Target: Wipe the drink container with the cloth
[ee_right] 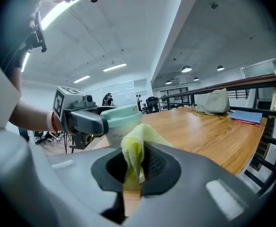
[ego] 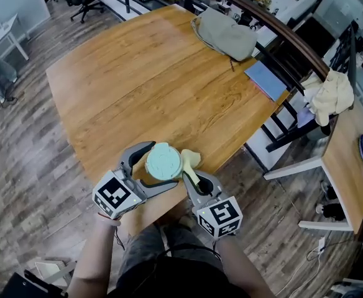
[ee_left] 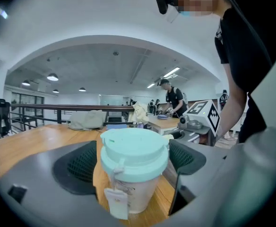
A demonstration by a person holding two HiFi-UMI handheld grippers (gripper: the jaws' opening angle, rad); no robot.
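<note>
The left claw (ego: 164,166) is clamped on a paper takeaway cup (ee_left: 134,174) with a mint-green lid, one pad against each side of the cup. The cup is upright over the near edge of the wooden table (ego: 156,73). The right claw (ee_right: 135,167) is pinched shut on a yellow cloth (ee_right: 137,148), which is bunched upward just beside the cup's right side.

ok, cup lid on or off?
On. The mint lid caps the cup, seated level round its rim.
</note>
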